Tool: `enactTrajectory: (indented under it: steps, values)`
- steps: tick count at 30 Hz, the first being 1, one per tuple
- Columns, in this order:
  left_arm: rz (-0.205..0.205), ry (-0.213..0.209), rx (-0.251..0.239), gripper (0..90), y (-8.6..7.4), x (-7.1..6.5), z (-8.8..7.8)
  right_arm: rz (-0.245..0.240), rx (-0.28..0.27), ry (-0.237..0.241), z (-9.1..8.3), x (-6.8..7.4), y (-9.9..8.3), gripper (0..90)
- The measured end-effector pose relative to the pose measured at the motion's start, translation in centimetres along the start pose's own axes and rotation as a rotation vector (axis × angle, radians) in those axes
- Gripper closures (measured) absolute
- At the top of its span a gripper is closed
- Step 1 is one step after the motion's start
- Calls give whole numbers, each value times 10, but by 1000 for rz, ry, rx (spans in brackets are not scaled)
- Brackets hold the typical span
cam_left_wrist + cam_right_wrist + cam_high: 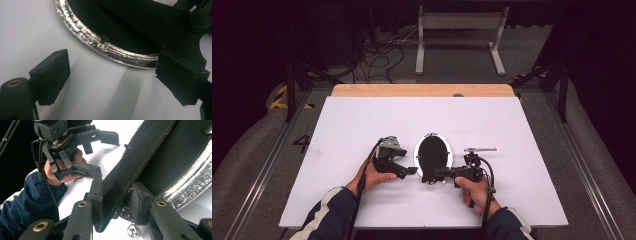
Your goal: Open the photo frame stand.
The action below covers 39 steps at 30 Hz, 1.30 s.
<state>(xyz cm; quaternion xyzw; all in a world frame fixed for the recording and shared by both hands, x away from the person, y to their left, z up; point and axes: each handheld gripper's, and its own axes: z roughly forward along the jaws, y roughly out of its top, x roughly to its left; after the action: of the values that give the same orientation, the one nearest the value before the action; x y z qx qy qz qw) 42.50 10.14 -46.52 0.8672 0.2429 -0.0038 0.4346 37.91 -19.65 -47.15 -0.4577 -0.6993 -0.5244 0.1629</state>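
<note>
The right gripper pinches the frame by its stiff back prop — glass-fronted, fragile; the left gripper, beside the frame, stands spread.

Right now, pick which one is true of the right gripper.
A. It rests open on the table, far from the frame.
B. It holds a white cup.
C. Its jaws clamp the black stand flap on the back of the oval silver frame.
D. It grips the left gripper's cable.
C: in the right gripper view, the right gripper has its jaws pressed on either side of the black stand flap of the oval silver frame.
</note>
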Motion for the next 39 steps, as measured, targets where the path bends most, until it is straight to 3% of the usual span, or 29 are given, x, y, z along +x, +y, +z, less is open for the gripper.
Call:
enactTrajectory:
  steps: [1, 2, 6, 8, 10, 14, 25, 31, 34, 37, 39]
  values:
    - [-21, -8, -14, 126, 2, -1, 1, -11, 3, -1, 0, 1, 0, 673]
    - [-9, -14, -16, 126, 3, 0, 2, -24, 2, -2, -1, 2, 0, 675]
    - [-48, -34, -41, 125, 8, 3, 7, -63, 4, -13, -1, 4, -1, 677]
    - [-92, -63, -62, 124, 10, 7, 10, -82, 3, -12, -1, 5, -1, 681]
    - [-102, -61, -52, 125, 10, 10, 13, -114, 5, -8, -1, 5, -1, 687]
    - [-138, -118, -77, 122, 13, 13, 12, -169, 8, -8, -2, 9, -1, 694]
    - [-122, -151, -95, 192, 16, 11, 6, -282, 18, -11, -3, 18, -2, 714]
    - [-112, -148, -161, 388, 14, 11, -7, -311, 22, -17, -6, 20, -2, 750]
    - [-86, -124, -202, 508, 14, 9, -14, -314, 24, -39, -8, 19, -2, 762]
    - [-69, -161, -241, 607, 13, 9, -19, -313, 18, -58, -9, 18, -1, 768]
    - [-67, -181, -250, 614, 12, 7, -20, -315, 18, -63, -9, 18, -1, 771]
